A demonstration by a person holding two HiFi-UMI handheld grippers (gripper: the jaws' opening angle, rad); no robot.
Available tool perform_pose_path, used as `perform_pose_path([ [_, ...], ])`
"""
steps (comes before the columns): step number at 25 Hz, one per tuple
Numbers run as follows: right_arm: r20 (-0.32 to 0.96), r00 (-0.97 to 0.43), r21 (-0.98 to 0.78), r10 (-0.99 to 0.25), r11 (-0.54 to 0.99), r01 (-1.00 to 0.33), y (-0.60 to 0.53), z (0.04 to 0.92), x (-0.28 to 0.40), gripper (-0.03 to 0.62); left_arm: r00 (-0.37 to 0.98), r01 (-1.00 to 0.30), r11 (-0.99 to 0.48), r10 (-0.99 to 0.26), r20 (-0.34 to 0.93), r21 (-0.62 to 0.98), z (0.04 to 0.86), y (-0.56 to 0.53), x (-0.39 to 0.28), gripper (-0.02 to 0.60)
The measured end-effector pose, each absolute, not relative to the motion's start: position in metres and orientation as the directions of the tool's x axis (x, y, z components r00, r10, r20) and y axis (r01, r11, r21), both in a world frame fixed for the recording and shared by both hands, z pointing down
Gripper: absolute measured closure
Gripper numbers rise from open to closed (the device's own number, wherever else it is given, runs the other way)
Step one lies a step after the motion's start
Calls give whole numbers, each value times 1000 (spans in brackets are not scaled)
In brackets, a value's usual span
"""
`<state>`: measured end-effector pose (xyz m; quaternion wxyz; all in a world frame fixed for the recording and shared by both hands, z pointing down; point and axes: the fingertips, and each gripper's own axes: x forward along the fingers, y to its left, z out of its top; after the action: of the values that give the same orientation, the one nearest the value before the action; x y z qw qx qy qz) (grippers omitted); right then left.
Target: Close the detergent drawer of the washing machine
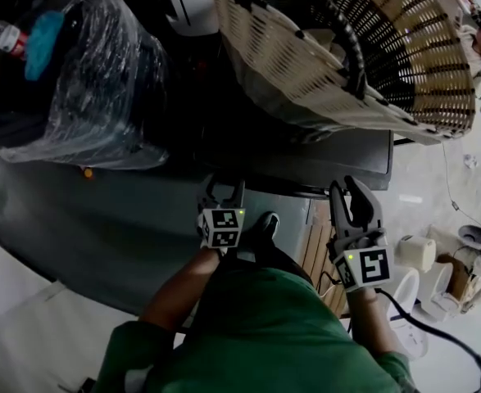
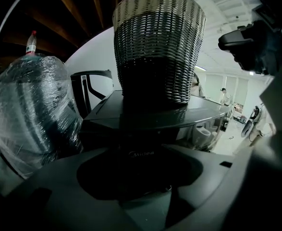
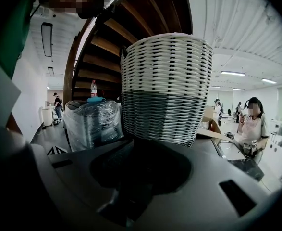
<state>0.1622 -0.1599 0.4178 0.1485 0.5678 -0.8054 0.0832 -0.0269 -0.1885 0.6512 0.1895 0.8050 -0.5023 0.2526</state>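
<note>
The dark grey washing machine [image 1: 322, 158] carries a big wicker basket [image 1: 338, 47] on its top. My left gripper [image 1: 225, 188] reaches to the machine's front edge, its two thin fingers apart. In the left gripper view a dark front panel with a logo [image 2: 141, 154] lies close ahead, below the machine's top; I cannot tell whether the jaws touch it. To the right, my right gripper [image 1: 347, 188] hovers by the machine's front right corner, open and empty. The basket [image 3: 165, 88] fills the right gripper view.
A bulky bundle wrapped in clear film [image 1: 68, 80], with a bottle [image 1: 6, 35] at its edge, stands left of the machine. White fixtures [image 1: 416, 252] lie on the pale floor at the right. A person [image 3: 251, 124] stands far off. Stairs rise behind the basket.
</note>
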Motion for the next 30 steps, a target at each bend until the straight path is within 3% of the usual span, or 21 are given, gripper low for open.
perform_pose_path([
  [13, 330, -311, 38, -891, 341, -939, -135, 403, 154, 477, 428, -895, -437, -793, 433, 84, 555, -170, -39, 308],
  [30, 181, -320, 37, -930, 331, -943, -124, 353, 145, 480, 464, -885, -460, -855, 229, 75, 393, -160, -65, 353],
])
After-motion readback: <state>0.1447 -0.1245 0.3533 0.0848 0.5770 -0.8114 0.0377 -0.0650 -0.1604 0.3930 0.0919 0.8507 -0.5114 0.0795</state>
